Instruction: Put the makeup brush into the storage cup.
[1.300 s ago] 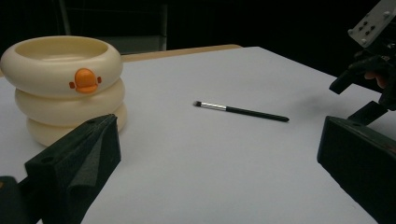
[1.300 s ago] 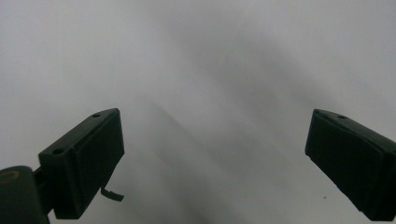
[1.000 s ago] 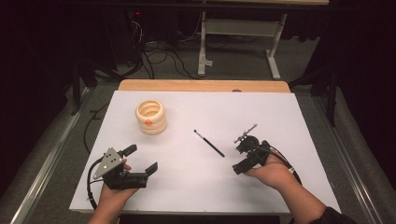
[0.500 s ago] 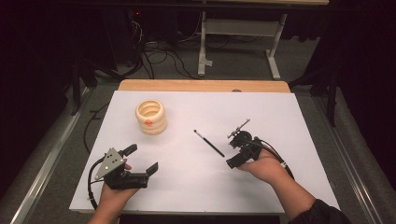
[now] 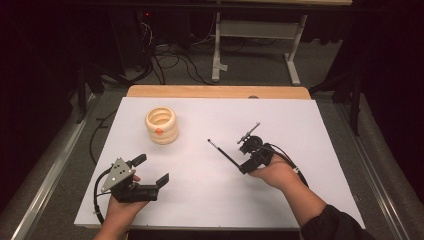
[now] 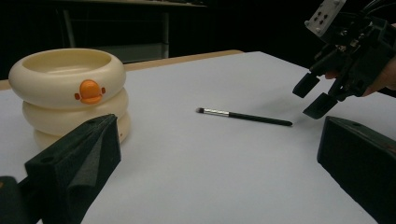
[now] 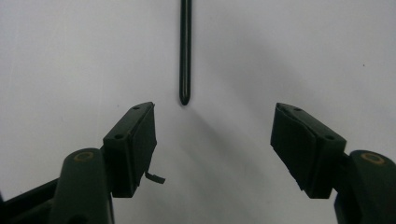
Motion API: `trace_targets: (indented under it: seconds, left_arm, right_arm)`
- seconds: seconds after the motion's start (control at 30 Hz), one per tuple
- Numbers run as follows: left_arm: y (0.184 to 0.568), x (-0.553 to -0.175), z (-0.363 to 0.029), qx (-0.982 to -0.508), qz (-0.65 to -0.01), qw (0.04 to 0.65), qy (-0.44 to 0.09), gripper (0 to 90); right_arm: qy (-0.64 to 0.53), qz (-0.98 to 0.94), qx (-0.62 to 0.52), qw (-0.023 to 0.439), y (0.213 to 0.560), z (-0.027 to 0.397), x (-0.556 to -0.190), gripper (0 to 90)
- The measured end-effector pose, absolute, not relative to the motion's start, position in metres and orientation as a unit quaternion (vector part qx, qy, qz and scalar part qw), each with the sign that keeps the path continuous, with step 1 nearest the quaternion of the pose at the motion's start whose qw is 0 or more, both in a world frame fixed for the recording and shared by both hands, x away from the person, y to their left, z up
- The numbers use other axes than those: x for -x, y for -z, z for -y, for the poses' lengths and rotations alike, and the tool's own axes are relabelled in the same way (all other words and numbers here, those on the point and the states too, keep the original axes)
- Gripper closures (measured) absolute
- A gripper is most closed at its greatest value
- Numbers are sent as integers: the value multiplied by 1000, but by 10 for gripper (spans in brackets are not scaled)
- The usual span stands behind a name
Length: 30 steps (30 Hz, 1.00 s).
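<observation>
My right gripper (image 5: 243,167) has moved forward and to the left since a moment ago. Its jaws are spread wide and hold nothing. They point at the near end of the thin black brush (image 5: 223,152). In the right gripper view, the tip of the brush handle (image 7: 185,51) lies just ahead of the gap between the two jaws, not yet touching them. My right hand (image 5: 274,172) has slid up from the near right part of the white table (image 5: 300,120) toward the middle.

My left gripper (image 5: 152,170) has stayed where it was, near the near left corner of the table. Its jaws are spread wide too, and they hold nothing. My left hand (image 5: 120,207) has not moved.

The brush has not moved. It lies flat near the middle of the table, with its bristle end (image 6: 201,110) pointing toward the far left.

The cream ring-shaped pot (image 5: 161,125) with the orange mark (image 6: 89,91) has not moved either. It stands toward the far left part of the table, well apart from the brush.
</observation>
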State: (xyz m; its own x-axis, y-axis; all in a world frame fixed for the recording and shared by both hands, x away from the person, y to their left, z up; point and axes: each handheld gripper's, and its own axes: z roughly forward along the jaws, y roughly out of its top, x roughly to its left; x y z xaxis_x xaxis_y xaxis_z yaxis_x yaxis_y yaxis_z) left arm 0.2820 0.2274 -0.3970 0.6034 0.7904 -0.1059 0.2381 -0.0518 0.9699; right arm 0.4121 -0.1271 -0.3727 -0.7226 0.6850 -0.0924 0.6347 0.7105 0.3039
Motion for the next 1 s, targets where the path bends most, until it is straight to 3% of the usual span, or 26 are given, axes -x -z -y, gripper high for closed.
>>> trace_targets:
  seconds: [1.0]
  left_arm:
    - [398, -284, -228, -684, -377, 578, -237, 1]
  right_arm:
    - [-105, -932, -337, 75, 386, 95, -436, 524]
